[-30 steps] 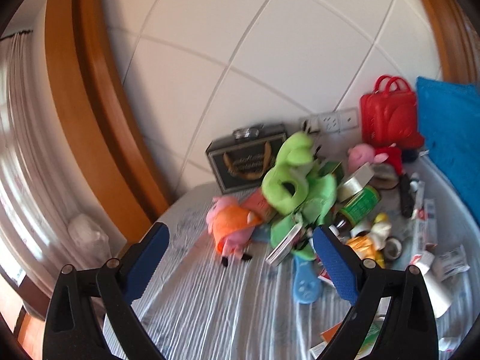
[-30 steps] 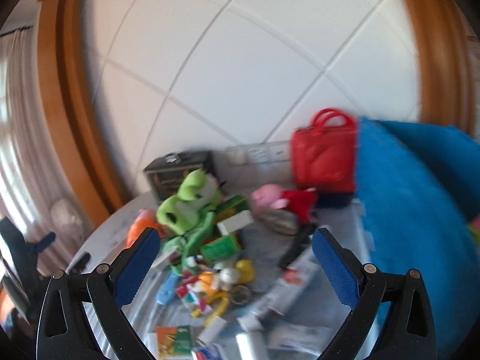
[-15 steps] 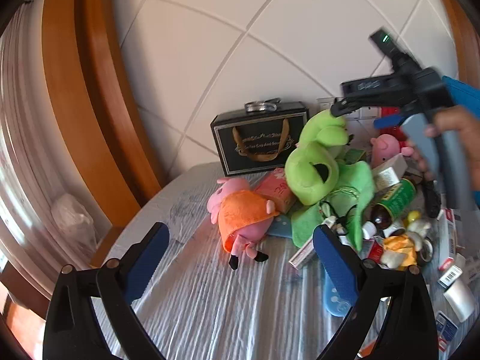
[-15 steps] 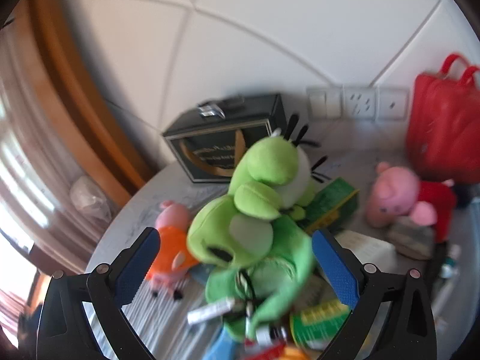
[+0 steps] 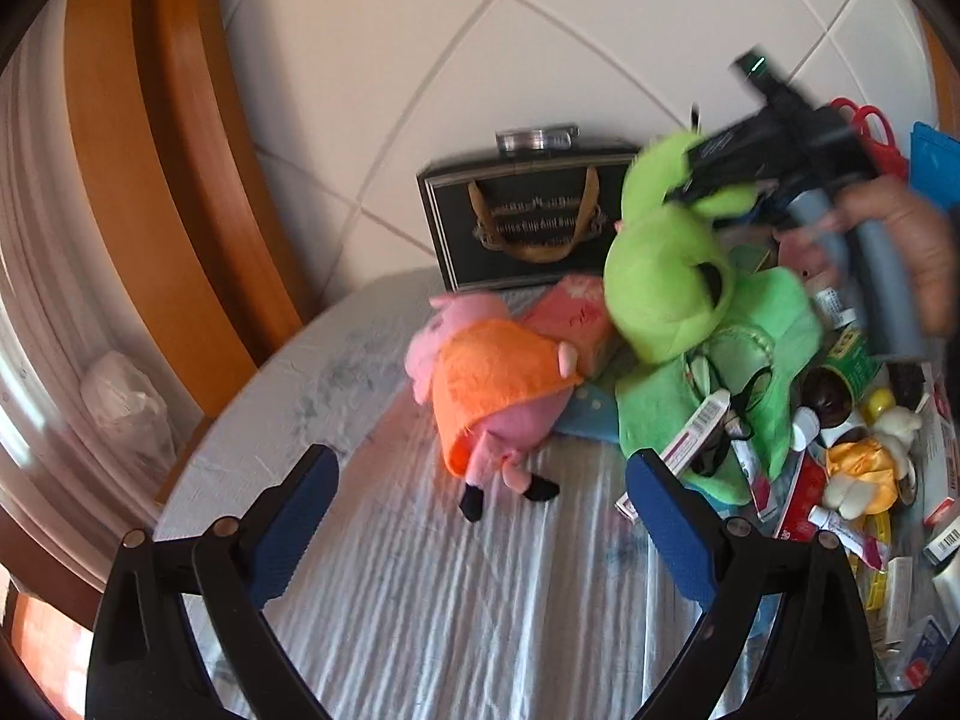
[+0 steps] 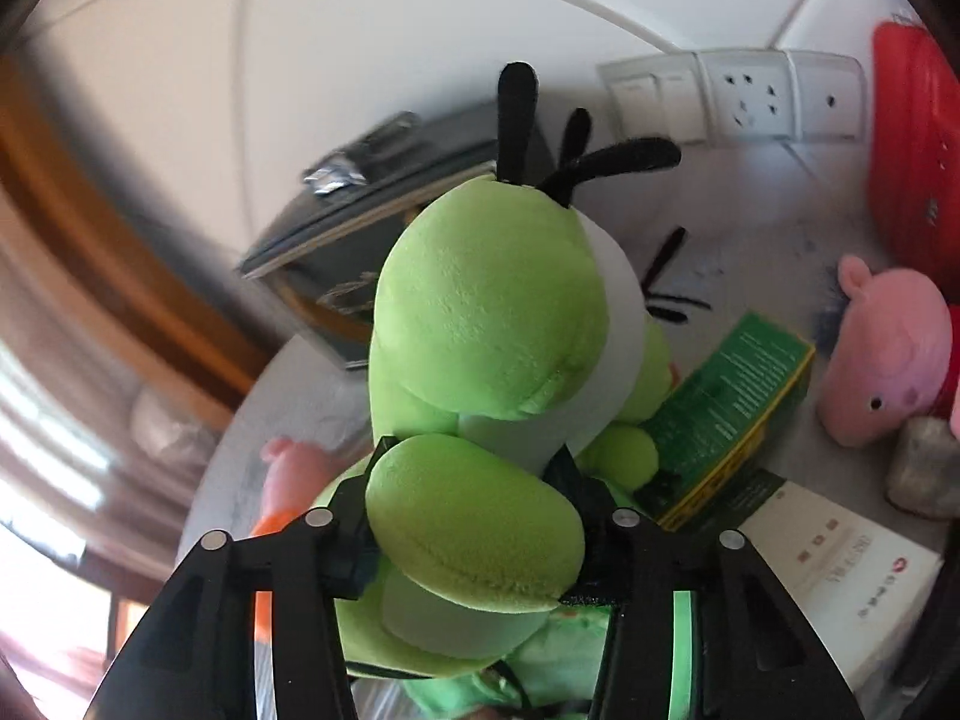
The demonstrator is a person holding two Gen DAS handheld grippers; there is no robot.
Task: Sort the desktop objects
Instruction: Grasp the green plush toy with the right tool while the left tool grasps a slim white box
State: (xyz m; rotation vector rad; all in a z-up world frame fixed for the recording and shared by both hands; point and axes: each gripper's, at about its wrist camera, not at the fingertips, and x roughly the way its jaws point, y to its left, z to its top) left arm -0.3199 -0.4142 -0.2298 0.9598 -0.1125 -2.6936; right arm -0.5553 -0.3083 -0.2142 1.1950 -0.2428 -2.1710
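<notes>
A green plush toy (image 6: 480, 330) with black antennae sits on a pile of small items on the cloth-covered table (image 5: 420, 600). My right gripper (image 6: 474, 480) is closing its jaws on the toy's rounded lobe, and both pads press into it. In the left wrist view that right gripper (image 5: 708, 180) reaches onto the green plush toy (image 5: 666, 288) from the right, held by a hand (image 5: 912, 252). My left gripper (image 5: 480, 468) stands open low over the cloth, just in front of a pink pig plush in an orange dress (image 5: 498, 378), holding nothing.
A black gift box (image 5: 522, 222) stands against the tiled wall. Tubes, bottles and a yellow toy (image 5: 852, 468) crowd the right side. A green carton (image 6: 732, 408), a white box (image 6: 840, 576), another pink pig (image 6: 882, 372) and a red bag (image 6: 918, 150) lie nearby.
My right gripper swept in toward the green plush toy, dropped onto it, and its jaws went from wide open to pressing on the toy. My left gripper moved lower and closer to the orange-dressed pig.
</notes>
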